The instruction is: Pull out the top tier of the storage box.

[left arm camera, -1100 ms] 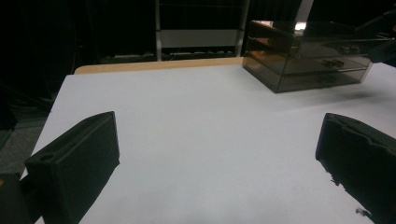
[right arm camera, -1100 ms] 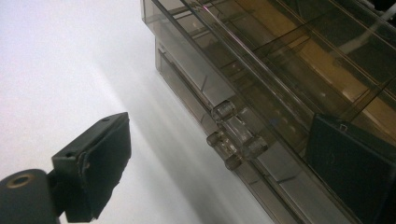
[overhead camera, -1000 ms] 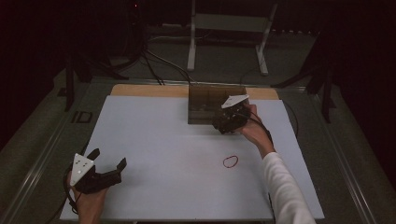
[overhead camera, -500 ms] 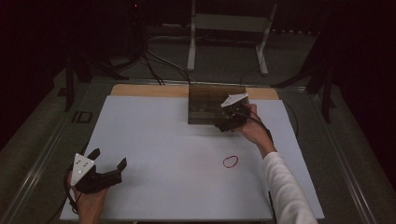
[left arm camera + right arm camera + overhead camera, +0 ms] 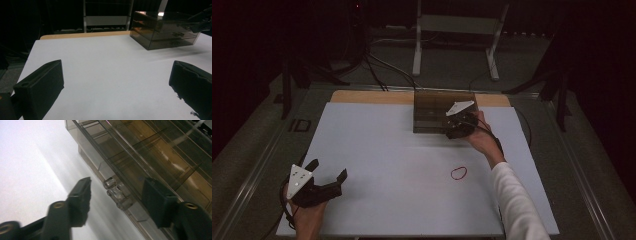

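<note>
At table's far edge, smoky drawer box (image 5: pixel 437 112): right claw (image 5: pixel 116 192) open astride drawer knob (image 5: pixel 117 195); left claw (image 5: pixel 117 82) wide open, empty.

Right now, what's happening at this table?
A person works two handheld grippers over a white table. The right gripper is at the front of a smoky clear drawer box, jaws open either side of a clear drawer knob, not closed on it. The left gripper sits open near the table's front-left corner. A red rubber band lies loose on the table.
</note>
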The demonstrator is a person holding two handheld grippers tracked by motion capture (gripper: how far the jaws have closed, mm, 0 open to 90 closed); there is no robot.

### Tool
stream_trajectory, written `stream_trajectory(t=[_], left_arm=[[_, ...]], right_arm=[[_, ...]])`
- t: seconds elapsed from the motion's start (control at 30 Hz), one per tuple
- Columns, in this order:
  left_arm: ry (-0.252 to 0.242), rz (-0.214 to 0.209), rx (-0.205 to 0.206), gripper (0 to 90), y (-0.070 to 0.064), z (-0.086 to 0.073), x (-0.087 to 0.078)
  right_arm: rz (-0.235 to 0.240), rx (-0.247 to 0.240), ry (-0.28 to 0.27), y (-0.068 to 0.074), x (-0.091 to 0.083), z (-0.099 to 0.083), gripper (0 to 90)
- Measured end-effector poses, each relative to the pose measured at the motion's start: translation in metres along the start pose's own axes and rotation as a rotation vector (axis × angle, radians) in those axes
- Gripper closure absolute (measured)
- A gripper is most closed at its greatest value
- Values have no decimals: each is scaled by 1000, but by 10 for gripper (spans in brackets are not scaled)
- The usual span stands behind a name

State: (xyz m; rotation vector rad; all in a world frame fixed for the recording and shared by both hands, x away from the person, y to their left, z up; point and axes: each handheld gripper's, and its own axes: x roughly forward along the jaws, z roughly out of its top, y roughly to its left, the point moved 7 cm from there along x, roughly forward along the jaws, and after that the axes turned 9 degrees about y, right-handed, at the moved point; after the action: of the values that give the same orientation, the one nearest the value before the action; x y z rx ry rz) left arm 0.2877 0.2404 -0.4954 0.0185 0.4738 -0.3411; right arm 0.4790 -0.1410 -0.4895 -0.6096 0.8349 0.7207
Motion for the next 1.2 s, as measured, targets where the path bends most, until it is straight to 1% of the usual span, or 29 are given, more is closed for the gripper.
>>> stream_trajectory(t=[0.1,0.13,0.2,0.3,0.5,0.57,0.63,0.67,0.93,1.2], left_arm=[[2,1,1,12,0,0,0],[2,0,0,11,-1,0,0],[3,1,1,12,0,0,0],[2,0,1,12,0,0,0],[0,1,-3,11,1,0,0],[0,1,-3,11,1,0,0],[0,1,-2,11,1,0,0],[0,1,-3,11,1,0,0],[2,1,-2,11,0,0,0],[4,0,-1,11,0,0,1]], right_arm=[[9,-1,0,-2,-2,-1,507],[7,-3,0,-2,-3,-2,514],[-1,-2,2,-3,-2,-2,506],[-19,-15,21,-3,3,-3,470],[-29,-20,28,0,11,0,439],[-32,-17,27,0,12,0,463],[-36,-8,22,-1,11,0,504],[-31,-1,21,-1,10,0,510],[-14,-14,26,0,8,-1,527],[-12,-26,27,1,6,-3,531]])
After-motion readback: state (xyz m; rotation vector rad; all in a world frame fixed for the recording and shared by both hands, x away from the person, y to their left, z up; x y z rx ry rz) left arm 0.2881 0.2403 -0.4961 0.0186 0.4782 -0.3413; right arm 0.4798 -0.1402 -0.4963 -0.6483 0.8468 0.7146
